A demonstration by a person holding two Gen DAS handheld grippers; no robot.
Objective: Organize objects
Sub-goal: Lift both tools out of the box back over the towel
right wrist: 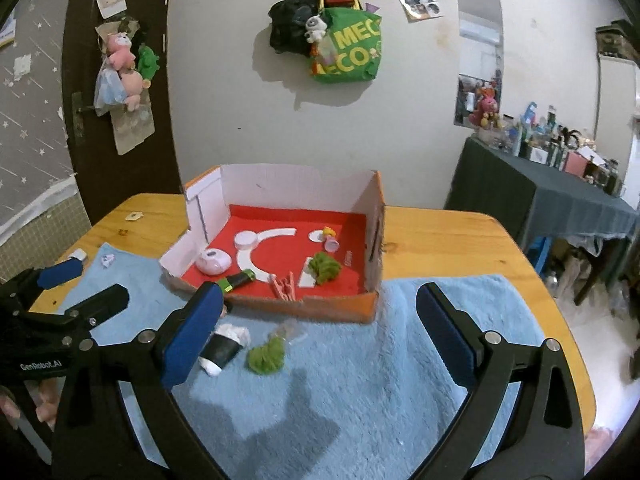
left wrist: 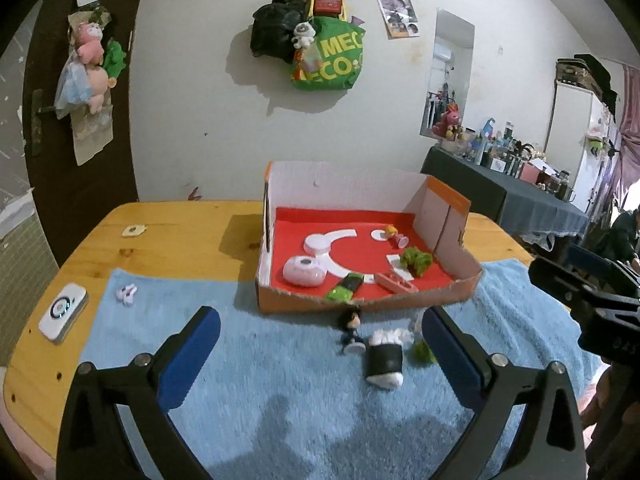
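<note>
An open cardboard box with a red floor stands on a blue towel. It holds a pink round case, a white lid, a green-black tube, a pink peg and a green fuzzy toy. On the towel in front lie a black-and-white roll, a small dark-haired figurine and a green fuzzy ball. My left gripper is open above the towel. My right gripper is open near the ball.
A white device and a small white-purple item lie at the table's left. A small tile lies on the wooden table. A cluttered dark-clothed table stands at the right. Bags hang on the wall.
</note>
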